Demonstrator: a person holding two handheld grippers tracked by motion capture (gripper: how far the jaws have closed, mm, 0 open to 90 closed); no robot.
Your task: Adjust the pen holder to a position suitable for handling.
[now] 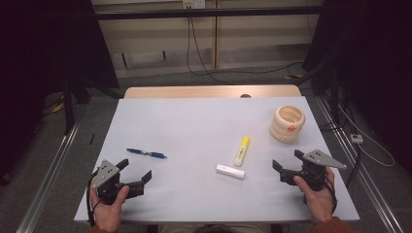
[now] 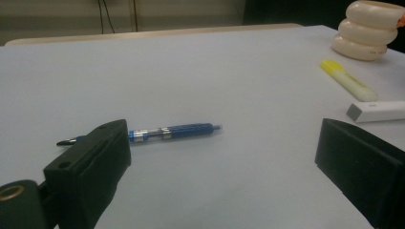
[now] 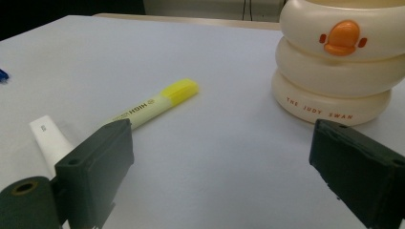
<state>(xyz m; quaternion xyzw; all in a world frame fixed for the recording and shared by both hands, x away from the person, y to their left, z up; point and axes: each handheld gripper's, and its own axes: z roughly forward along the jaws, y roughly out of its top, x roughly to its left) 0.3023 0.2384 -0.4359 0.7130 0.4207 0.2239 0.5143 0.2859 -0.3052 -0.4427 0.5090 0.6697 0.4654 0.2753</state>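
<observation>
A blue pen [image 1: 146,154] [image 2: 174,131] lies on the white table [image 1: 194,126], just beyond my left gripper [image 1: 134,170] [image 2: 222,167]. That gripper rests near the front left edge, open, nothing between its jaws. A yellow highlighter [image 1: 242,150] [image 2: 347,80] [image 3: 157,102] and a white rectangular stick [image 1: 230,171] [image 2: 377,111] [image 3: 50,140] lie right of centre. A cream ringed cup with an orange duck bill [image 1: 287,123] [image 2: 370,29] [image 3: 341,62] stands at the back right. My right gripper [image 1: 286,164] [image 3: 219,176] sits open at the front right, facing the cup and highlighter.
The table's wooden far edge [image 1: 209,91] borders a floor with cables [image 1: 204,68]. Metal rails [image 1: 48,170] run along both sides of the table. A person's hands [image 1: 109,208] hold both grippers at the near edge.
</observation>
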